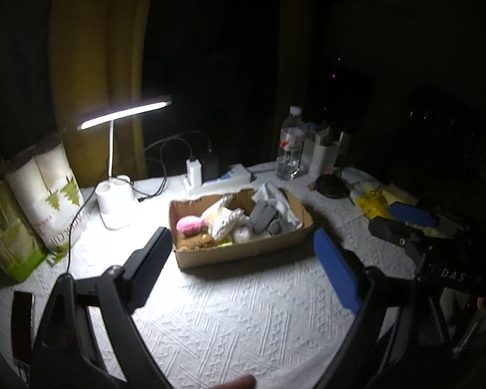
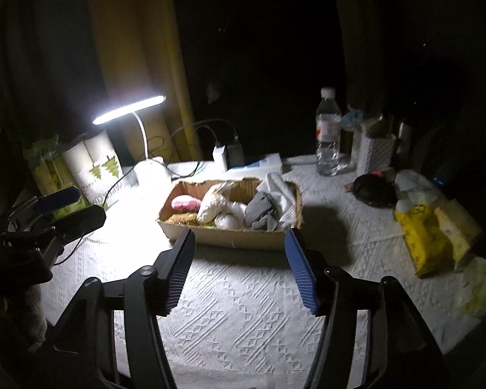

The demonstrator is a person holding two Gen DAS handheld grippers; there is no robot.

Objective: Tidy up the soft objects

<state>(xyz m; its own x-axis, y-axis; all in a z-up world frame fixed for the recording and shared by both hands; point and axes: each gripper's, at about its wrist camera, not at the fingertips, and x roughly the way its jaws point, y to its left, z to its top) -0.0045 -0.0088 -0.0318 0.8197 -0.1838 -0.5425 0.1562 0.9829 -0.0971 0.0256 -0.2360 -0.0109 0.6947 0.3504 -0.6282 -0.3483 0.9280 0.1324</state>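
On a table covered with a white embossed cloth [image 2: 243, 317], a shallow cardboard box [image 2: 236, 240] sat in the pool of light from a white desk lamp [image 2: 129, 110]. Inside the box lay a heap of soft things: a pink knitted ball [image 2: 185, 204] at the left end, a cream knitted piece [image 2: 212, 207] beside it, a small white ball [image 2: 226, 221] near the front wall, a grey sock [image 2: 259, 209] and a white cloth [image 2: 280, 194] at the right end, which draped over the rim.

Both grippers hovered above the bare cloth on the near side of the box, touching nothing. The right gripper [image 2: 239, 275] had its two fingers spread apart with nothing between them, one black and one blue-padded. The left gripper [image 1: 243, 275] stood wider still, likewise empty, and appeared again at the left edge of the right wrist view.

Behind the box stood a clear water bottle [image 2: 328, 136], a white charger block [image 2: 220, 155] with dark cables, and a pack of paper rolls [image 2: 94, 162] printed with green trees. Off to the right lay a yellow tissue pack [image 2: 427, 243] and a dark rounded object [image 2: 374, 191], too dim to identify. Everything beyond the lamp's reach was black.
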